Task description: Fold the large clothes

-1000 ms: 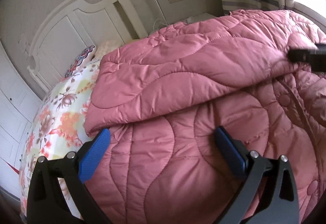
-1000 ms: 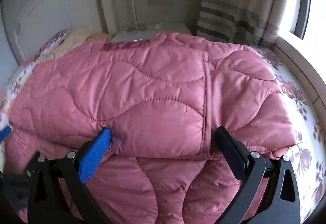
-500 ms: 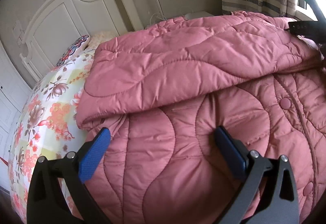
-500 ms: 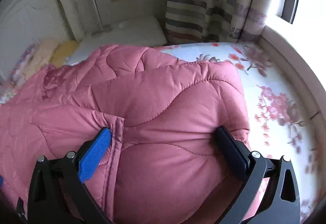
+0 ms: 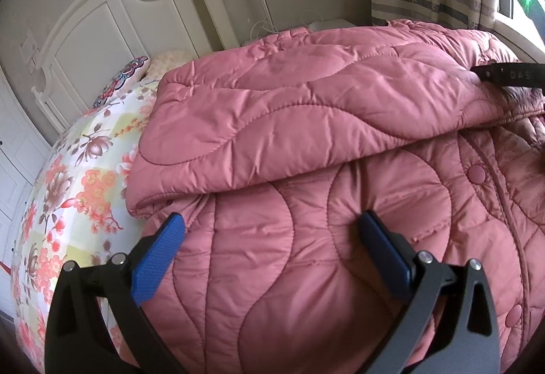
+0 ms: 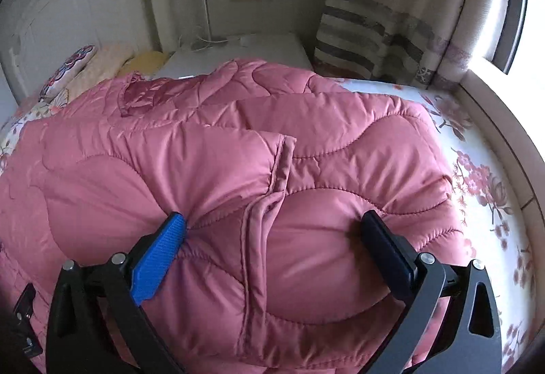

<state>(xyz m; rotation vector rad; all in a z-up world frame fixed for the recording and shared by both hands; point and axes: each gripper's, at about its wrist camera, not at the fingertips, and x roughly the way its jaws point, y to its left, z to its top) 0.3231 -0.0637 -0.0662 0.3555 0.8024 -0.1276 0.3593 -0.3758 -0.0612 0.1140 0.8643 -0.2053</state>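
Note:
A pink quilted coat (image 5: pixel 306 108) lies on the bed, one padded layer folded across its upper part. Snap buttons (image 5: pixel 476 173) run down its front. My left gripper (image 5: pixel 272 220) stands open just above the coat's lower body, nothing between its fingers. In the right wrist view the coat (image 6: pixel 204 169) fills the middle, with a seamed edge (image 6: pixel 282 162) running down the folded layer. My right gripper (image 6: pixel 272 219) is open, its pads denting the puffy fabric on both sides. One black finger of the right gripper (image 5: pixel 504 76) shows resting on the fold at the far right.
The floral bedsheet (image 5: pixel 85 169) is bare on the left and on the right (image 6: pixel 483 186). A white headboard (image 5: pixel 102 16) and pillows (image 5: pixel 126 74) stand at the back. A nightstand (image 6: pixel 238 50), striped curtain (image 6: pixel 391 16) and window ledge (image 6: pixel 494 94) border the far side.
My right gripper swung out over the coat's right side and came back toward the middle, now pressing into the folded layer. The left gripper shifted slightly and stays open.

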